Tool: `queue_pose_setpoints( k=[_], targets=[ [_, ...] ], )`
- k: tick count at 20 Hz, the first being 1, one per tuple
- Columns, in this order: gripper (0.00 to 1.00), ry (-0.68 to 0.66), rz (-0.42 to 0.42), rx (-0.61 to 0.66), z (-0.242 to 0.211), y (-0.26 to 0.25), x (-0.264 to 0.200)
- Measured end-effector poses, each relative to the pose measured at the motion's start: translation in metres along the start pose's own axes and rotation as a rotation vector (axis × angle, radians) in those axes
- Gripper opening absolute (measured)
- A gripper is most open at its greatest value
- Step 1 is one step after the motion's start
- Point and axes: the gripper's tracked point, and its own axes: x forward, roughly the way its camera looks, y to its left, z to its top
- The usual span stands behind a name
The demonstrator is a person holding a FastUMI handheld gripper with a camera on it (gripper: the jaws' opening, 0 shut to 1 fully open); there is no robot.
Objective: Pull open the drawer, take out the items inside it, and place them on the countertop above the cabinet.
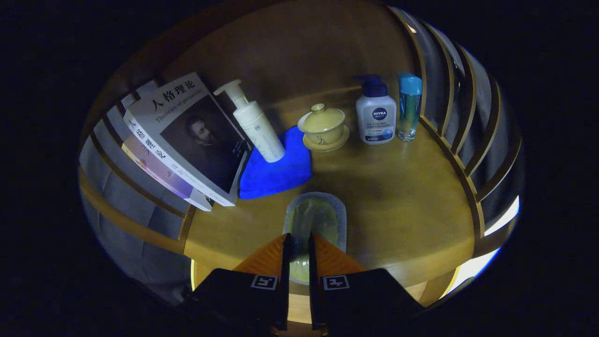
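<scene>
Fingers of the hand-held gripper [297, 245] pinch a clear pouch [314, 220] above the countertop [398, 187].

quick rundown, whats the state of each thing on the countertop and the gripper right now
gripper: fingers nearly closed, pinching the clear packet
clear packet: held between the fingers, over the countertop
white pump bottle: leaning, base on the blue cloth
blue cloth: lying flat, folded
lidded teacup: lid on, on its saucer
blue-capped pump bottle: upright
clear blue bottle: upright, capped
books: stacked, closed
</scene>
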Motion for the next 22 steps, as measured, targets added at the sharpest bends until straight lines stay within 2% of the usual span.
queue_pose_setpoints(
  k=[6,12,17,22],
  targets=[
    [0.24,-0.022,0.006,-0.015,0.0,0.006,-0.001],
    [0.98,-0.134,0.003,-0.052,0.009,0.014,-0.026],
    [0.98,-0.301,0.004,-0.114,0.009,0.029,-0.074],
    [0.98,-0.499,0.017,-0.215,-0.012,0.051,-0.124]
  ],
)
